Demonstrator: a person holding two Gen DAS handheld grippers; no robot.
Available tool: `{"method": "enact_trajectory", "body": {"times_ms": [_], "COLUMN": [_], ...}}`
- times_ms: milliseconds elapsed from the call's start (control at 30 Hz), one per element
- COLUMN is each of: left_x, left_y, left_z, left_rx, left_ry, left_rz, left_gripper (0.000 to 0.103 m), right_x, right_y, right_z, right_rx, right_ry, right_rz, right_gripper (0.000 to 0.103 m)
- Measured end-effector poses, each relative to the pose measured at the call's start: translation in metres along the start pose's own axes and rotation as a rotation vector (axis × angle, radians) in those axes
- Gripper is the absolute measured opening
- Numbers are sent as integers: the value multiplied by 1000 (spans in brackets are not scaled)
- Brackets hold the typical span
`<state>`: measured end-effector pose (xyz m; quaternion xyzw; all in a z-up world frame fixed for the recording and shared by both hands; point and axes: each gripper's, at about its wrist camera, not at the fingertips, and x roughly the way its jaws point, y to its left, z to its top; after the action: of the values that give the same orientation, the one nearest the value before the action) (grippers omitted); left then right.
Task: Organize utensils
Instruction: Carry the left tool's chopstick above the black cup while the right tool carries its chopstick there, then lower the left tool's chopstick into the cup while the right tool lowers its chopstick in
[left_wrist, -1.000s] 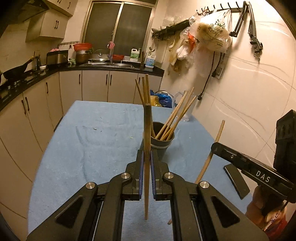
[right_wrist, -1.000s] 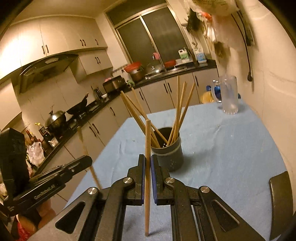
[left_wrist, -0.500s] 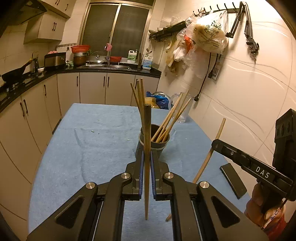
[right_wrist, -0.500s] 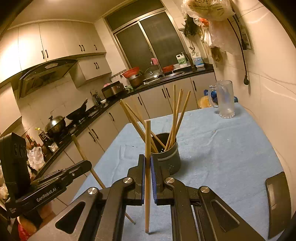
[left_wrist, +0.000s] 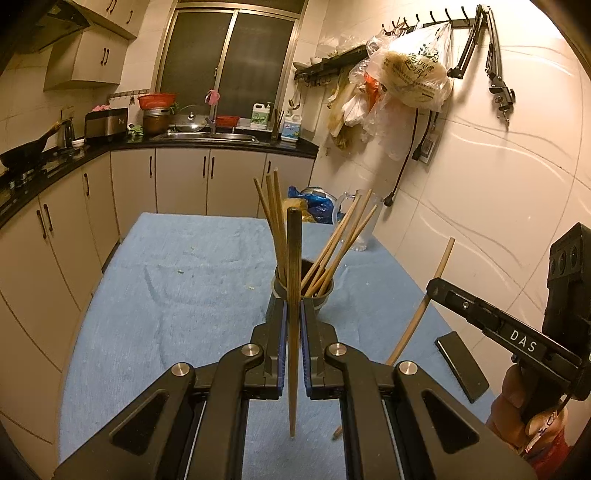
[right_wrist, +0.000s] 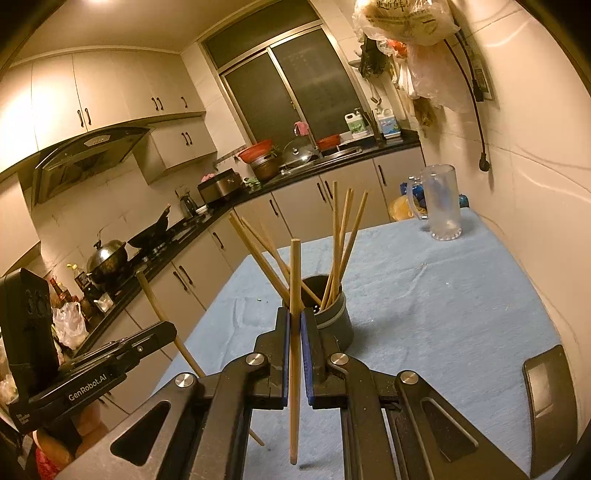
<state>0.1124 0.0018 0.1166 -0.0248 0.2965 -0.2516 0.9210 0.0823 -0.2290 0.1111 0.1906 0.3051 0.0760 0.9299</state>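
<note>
A dark round holder (left_wrist: 320, 295) with several wooden chopsticks stands on the blue cloth; it also shows in the right wrist view (right_wrist: 334, 314). My left gripper (left_wrist: 294, 314) is shut on one upright chopstick (left_wrist: 293, 266), just in front of the holder. My right gripper (right_wrist: 294, 325) is shut on another upright chopstick (right_wrist: 294, 280), close to the holder's left side. Each gripper shows in the other's view, the right one (left_wrist: 436, 291) at the right and the left one (right_wrist: 162, 328) at the left, both with a chopstick.
The table has a blue cloth (left_wrist: 177, 295). A glass mug (right_wrist: 439, 203) stands at the far end by the wall. A black phone (left_wrist: 461, 365) lies at the right edge, also in the right wrist view (right_wrist: 546, 391). Cabinets and a countertop run along the left.
Both grippers have moved closer to the holder with their chopsticks held upright. The holder looks nearer and lower in both views.
</note>
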Motion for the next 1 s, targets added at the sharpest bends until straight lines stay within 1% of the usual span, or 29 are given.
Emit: {"method": "enact_trajectory", "body": {"times_ms": [233, 333, 567, 767, 1000], "left_x": [-2, -3, -2, 5, 18], "left_y": [-7, -12, -18, -19, -20], "left_z": [21, 34, 63, 92, 116], "left_rx": [11, 20, 26, 10, -5], "left_ry": [-26, -46, -97, -146, -201], "left_rz": [-8, -8, -8, 2, -10], "left_gripper": [7, 7, 7, 7, 7], "right_x": [-7, -12, -11, -4, 6], "right_y": [1, 3, 2, 1, -6], "right_z": [20, 32, 59, 82, 101], "right_rx": [0, -4, 21, 45, 74], "right_ry": [-49, -87, -139, -193, -251], "right_rz": [-11, -20, -21, -46, -76], "right_gripper": [7, 7, 7, 7, 7]}}
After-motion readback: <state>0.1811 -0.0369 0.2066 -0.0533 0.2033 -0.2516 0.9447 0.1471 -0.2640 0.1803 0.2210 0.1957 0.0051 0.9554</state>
